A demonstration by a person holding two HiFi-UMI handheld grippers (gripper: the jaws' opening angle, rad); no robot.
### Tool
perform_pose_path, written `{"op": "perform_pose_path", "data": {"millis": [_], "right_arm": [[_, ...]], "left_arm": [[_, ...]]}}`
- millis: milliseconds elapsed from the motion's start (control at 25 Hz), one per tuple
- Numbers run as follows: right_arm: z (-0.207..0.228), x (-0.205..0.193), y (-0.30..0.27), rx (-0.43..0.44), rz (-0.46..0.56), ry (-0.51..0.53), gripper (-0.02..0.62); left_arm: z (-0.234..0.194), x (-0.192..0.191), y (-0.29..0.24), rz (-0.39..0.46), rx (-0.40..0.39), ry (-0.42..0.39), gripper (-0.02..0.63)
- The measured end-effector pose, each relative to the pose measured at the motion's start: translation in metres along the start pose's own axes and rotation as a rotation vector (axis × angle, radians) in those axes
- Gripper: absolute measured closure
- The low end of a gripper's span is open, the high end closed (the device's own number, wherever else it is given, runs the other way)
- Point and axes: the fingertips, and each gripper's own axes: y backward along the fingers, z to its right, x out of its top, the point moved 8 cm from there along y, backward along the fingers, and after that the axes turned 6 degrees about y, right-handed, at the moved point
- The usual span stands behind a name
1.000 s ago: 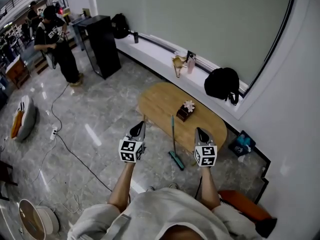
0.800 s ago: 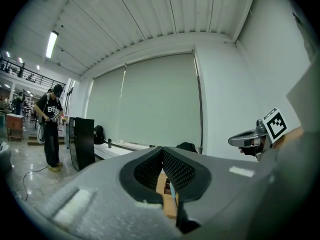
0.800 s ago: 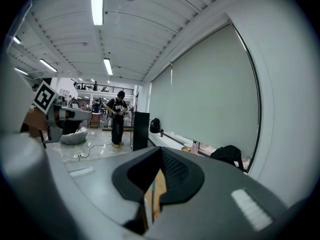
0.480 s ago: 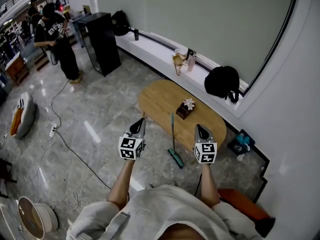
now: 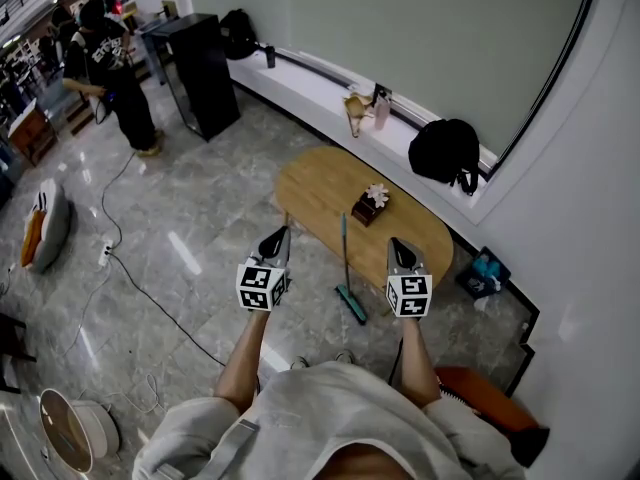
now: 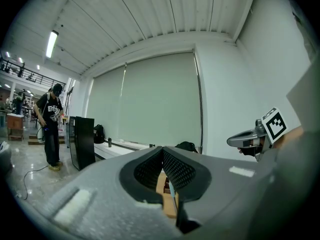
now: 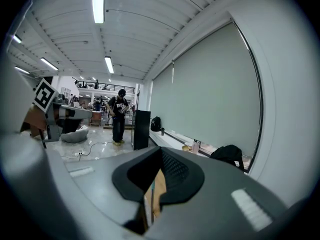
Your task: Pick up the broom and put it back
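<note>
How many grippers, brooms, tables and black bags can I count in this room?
grippers: 2, left gripper, right gripper
broom: 1
table: 1
black bags: 2, near bag, far bag
Total: 6

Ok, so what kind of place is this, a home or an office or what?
Probably a big open office or studio, not a home: a polished stone floor, a long ledge under a wide roller blind, and a person standing by desks far left.
</note>
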Motion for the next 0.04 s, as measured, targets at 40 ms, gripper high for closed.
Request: {"op": "perform_pose_path", "data": {"millis": [40], "right_arm": [[0.0001,-0.0002,-0.0011,0.002,0.001,0.002,0.595]], "left_arm": [[0.0000,-0.0003,-0.0010,0.001,0.000,-0.001,0.611]]}}
